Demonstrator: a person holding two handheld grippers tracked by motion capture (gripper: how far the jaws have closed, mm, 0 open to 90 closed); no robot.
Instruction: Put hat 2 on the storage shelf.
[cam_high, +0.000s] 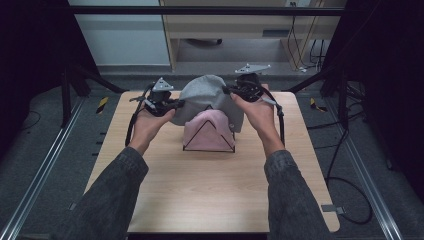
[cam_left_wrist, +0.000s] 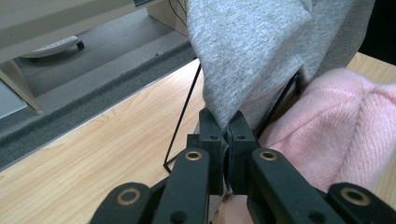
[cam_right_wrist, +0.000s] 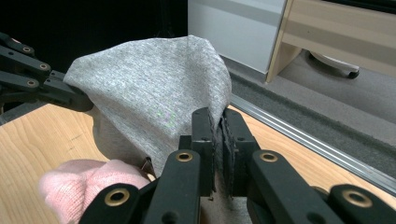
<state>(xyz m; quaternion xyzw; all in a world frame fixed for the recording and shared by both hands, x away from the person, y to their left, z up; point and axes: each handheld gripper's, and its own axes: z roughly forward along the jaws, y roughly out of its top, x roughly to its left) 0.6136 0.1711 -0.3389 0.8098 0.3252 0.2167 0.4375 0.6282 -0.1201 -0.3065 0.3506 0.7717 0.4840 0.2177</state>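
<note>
A grey knitted cap (cam_high: 207, 96) is stretched over the taller black wire stand at the back of the table. My left gripper (cam_high: 176, 104) is shut on the cap's left edge (cam_left_wrist: 223, 122). My right gripper (cam_high: 231, 93) is shut on its right edge (cam_right_wrist: 218, 116). A pink knitted cap (cam_high: 207, 131) sits on a lower black wire stand (cam_high: 209, 148) in front of the grey one. In the left gripper view the pink cap (cam_left_wrist: 345, 126) lies right of the jaws, and thin black rods (cam_left_wrist: 184, 112) of the stand show under the grey cloth. In the right gripper view the left gripper (cam_right_wrist: 81, 103) holds the far edge.
The wooden table (cam_high: 210, 195) has bare room in front of the stands. Metal floor rails (cam_high: 40, 170) run along both sides, and cables (cam_high: 350, 190) trail on the floor at the right. A light wooden desk (cam_high: 240, 30) stands beyond the table.
</note>
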